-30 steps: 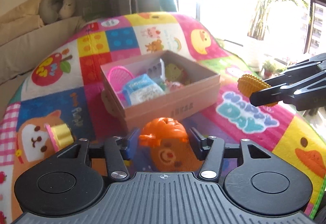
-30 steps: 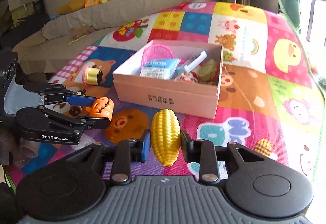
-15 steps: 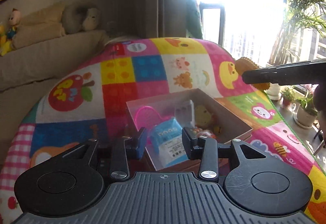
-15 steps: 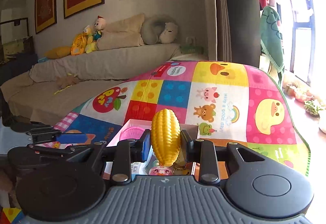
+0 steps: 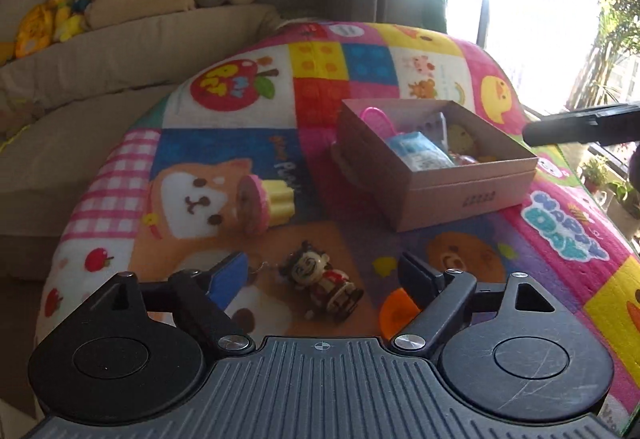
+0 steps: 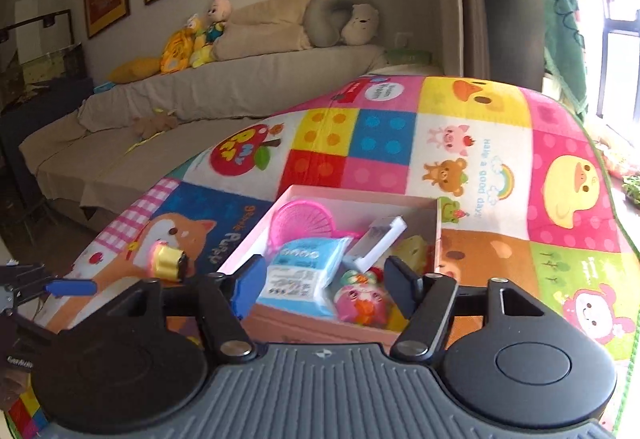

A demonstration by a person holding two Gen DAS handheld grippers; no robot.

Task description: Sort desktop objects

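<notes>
My left tongs (image 5: 320, 271) are opening with nothing gripped, and the small doll (image 5: 320, 285) lies on the mat (image 5: 460, 55) right between them, long axis slanting towards the right finger. My right tongs (image 6: 322, 281), also opening and empty, hang over the box (image 6: 352, 331), so the left is nearer the doll.

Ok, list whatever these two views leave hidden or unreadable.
- Left wrist: orange toy, mostly behind the gripper's right finger.
- Left wrist: right gripper, cut by the frame edge; window glare.
- Right wrist: cardboard box front wall, behind the gripper body.
- Box print: too small.
</notes>
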